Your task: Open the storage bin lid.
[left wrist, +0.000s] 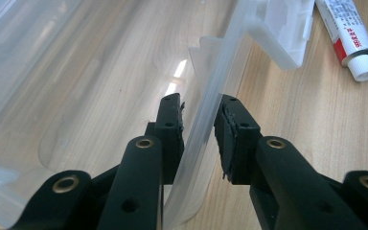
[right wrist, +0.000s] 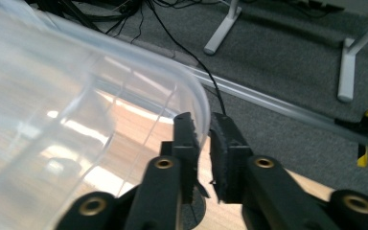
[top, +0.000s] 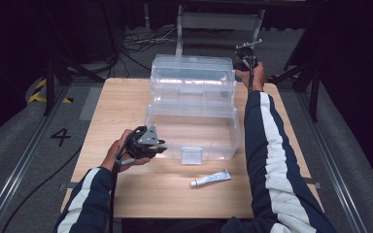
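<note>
- Clear, colourless plastic storage box [top: 193, 121] w/ frosted white latch [top: 191, 155].
- Light wood-grain bench [top: 126, 97].
- Small white glue tube [top: 211, 178], red/black print, white cap.
- Matte black fingers [left wrist: 172, 124], brass rivets.
- Navy sleeves [top: 267, 145] w/ white stripe.
- Grey carpet floor [top: 9, 145], yellow-black hazard tape.

High view above the table [top: 126, 194]; both tongs views close on the clear box [top: 193, 116] rims.

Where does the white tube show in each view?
High view: tube lies on the table, near edge, in front of the clear box.
Left gripper view: top right corner, beside the box's latch.
Right gripper view: not in it.
Shared landmark: the clear box.
</note>
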Demonstrator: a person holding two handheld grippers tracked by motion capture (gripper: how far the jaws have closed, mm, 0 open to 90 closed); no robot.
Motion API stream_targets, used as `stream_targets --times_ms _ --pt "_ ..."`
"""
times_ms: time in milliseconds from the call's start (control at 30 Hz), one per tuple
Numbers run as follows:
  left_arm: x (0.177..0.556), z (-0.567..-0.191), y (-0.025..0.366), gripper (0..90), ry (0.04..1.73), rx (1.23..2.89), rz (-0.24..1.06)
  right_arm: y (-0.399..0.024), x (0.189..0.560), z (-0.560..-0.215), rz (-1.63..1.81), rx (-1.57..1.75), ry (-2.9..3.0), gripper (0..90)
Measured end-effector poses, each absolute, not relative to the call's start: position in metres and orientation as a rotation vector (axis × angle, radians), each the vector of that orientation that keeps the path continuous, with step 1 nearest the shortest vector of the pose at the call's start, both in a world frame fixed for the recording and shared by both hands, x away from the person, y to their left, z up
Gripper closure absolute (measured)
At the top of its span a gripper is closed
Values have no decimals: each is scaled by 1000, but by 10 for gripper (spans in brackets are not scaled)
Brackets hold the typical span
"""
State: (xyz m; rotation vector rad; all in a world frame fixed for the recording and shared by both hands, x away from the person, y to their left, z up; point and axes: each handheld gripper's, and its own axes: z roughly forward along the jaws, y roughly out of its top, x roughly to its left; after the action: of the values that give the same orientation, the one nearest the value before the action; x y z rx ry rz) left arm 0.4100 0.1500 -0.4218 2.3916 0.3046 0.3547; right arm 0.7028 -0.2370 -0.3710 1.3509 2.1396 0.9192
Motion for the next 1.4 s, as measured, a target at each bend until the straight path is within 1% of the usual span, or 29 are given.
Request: stream_targets --times_ms 300,733,1033,1167,1400 --pt "410 -422 150 727 306 2388 349 -240 698 -366 925 1333 2140 825" --pt "410 -422 149 722 311 2396 354 -248 680 -356 941 1275 2121 815" --pt "410 -422 148 722 312 2393 351 -257 657 -342 964 1212 2107 807" --pt "410 -423 148 722 312 2392 349 -260 640 -336 974 1169 2109 798" --pt "410 -423 148 720 317 2392 351 -263 620 -333 981 1117 2123 787"
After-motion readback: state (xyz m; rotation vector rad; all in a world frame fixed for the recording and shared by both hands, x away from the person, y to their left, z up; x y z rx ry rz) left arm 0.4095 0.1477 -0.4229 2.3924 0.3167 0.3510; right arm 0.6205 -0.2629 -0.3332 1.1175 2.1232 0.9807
